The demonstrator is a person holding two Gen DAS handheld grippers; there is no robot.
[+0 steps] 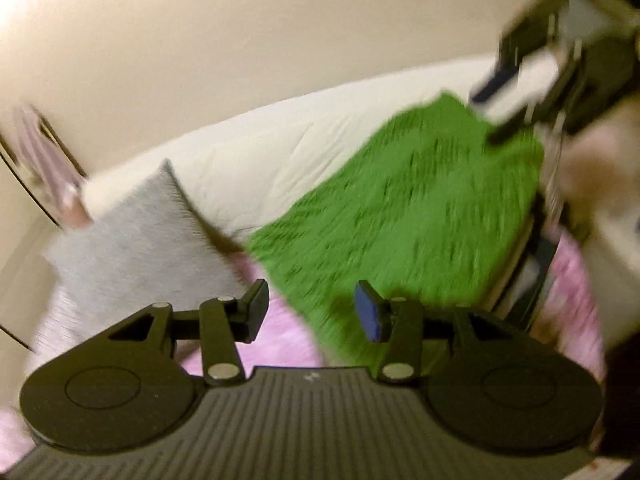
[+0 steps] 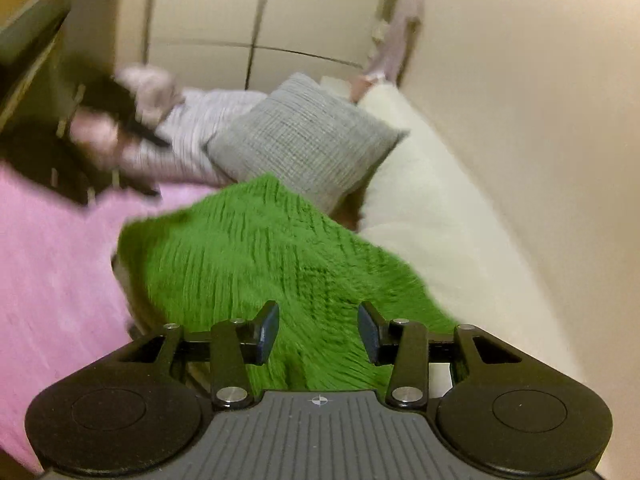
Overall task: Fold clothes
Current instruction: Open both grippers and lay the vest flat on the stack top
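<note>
Hovering over the green knit garment on the pink bed, my left fingers and right fingers stand apart, gripping nothing.

A grey pillow leans against a cream bolster that runs along the plain wall; a pink sheet covers the bed beneath them; pale cupboard doors stand behind the pillow; a striped cloth hangs at the corner.
</note>
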